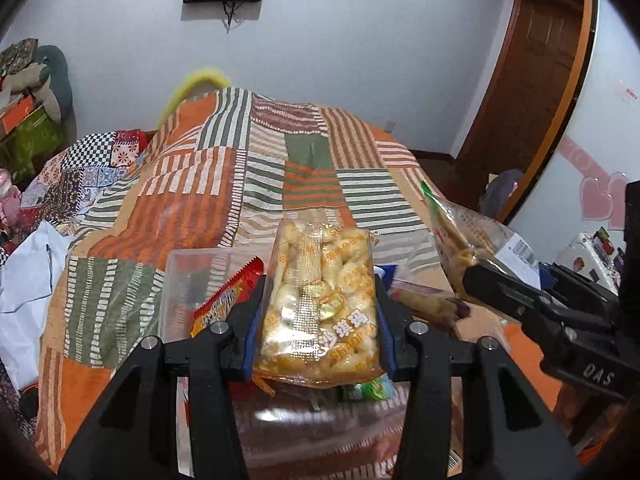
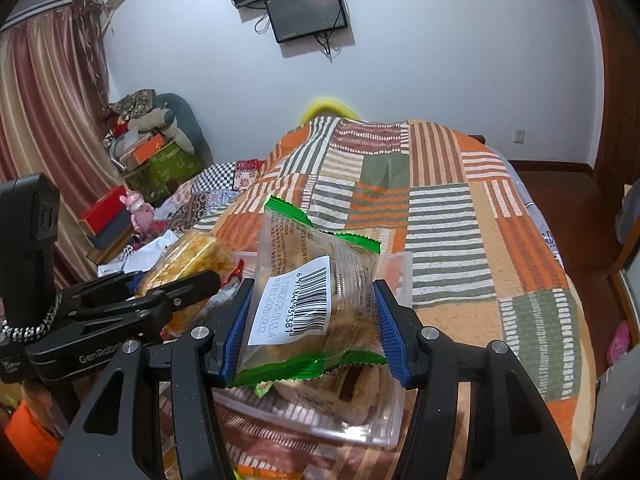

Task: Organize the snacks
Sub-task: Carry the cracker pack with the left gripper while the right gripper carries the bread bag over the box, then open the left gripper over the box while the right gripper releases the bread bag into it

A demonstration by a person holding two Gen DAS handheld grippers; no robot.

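My left gripper (image 1: 320, 284) is shut on a clear packet of yellow puffed snacks (image 1: 320, 300), held above a clear plastic box (image 1: 176, 280) on the bed. A red snack packet (image 1: 228, 300) stands in that box. My right gripper (image 2: 314, 300) is shut on a clear green-edged pastry packet (image 2: 316, 292) with a barcode label, above a clear box (image 2: 360, 428) holding more packets. In the left wrist view the right gripper (image 1: 480, 272) and its packet (image 1: 464, 232) show at right. In the right wrist view the left gripper (image 2: 200, 280) shows at left with the yellow packet (image 2: 192, 264).
The boxes sit on a bed with an orange, green and white striped quilt (image 1: 280, 168). Boxes, bags and a cushion pile (image 2: 152, 140) stand at the left by a curtain (image 2: 48, 120). Two screens (image 2: 304, 8) hang on the wall. A wooden door (image 1: 532, 80) is at the right.
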